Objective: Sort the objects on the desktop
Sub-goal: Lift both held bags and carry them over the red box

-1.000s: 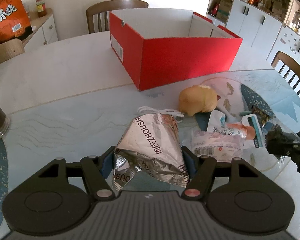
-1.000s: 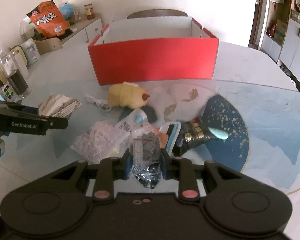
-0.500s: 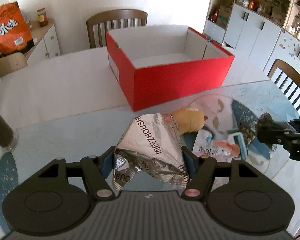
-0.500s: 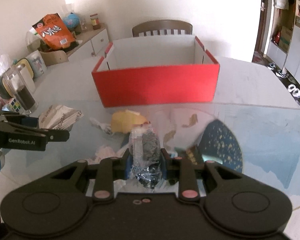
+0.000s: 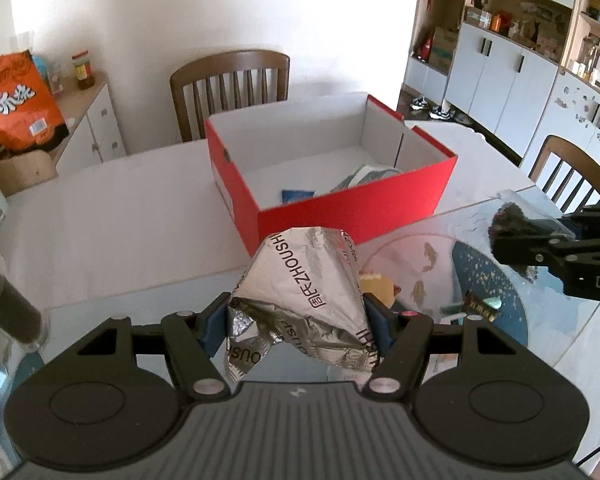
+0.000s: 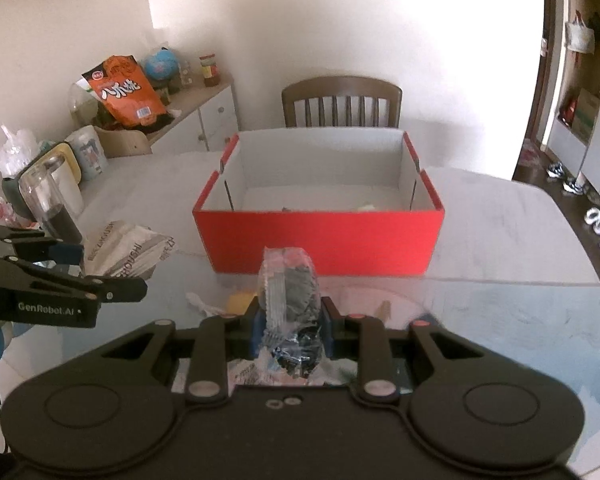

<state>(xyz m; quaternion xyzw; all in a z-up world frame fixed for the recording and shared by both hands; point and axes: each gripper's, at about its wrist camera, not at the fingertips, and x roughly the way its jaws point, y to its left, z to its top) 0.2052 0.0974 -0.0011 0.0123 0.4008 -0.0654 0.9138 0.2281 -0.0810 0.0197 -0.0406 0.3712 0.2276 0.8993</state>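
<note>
My left gripper (image 5: 296, 326) is shut on a crinkled silver foil snack bag (image 5: 304, 292) and holds it above the table, in front of the open red box (image 5: 352, 212). My right gripper (image 6: 290, 326) is shut on a small clear packet with dark contents (image 6: 290, 280), also held in the air short of the red box (image 6: 320, 236). The left gripper with the silver bag (image 6: 128, 252) shows at the left of the right wrist view. The right gripper with its packet (image 5: 512, 224) shows at the right of the left wrist view. The box holds a few flat items (image 5: 356, 178).
A yellow plush toy (image 5: 380, 286), a dark wrapped snack (image 5: 480, 304) and a white cable (image 6: 202, 304) lie on the glass table below. A jar of dark liquid (image 6: 50, 204) stands at the left. Wooden chairs (image 5: 230, 80) stand behind the table.
Both grippers have risen from the table with their packets and moved toward the red box, whose inside now shows.
</note>
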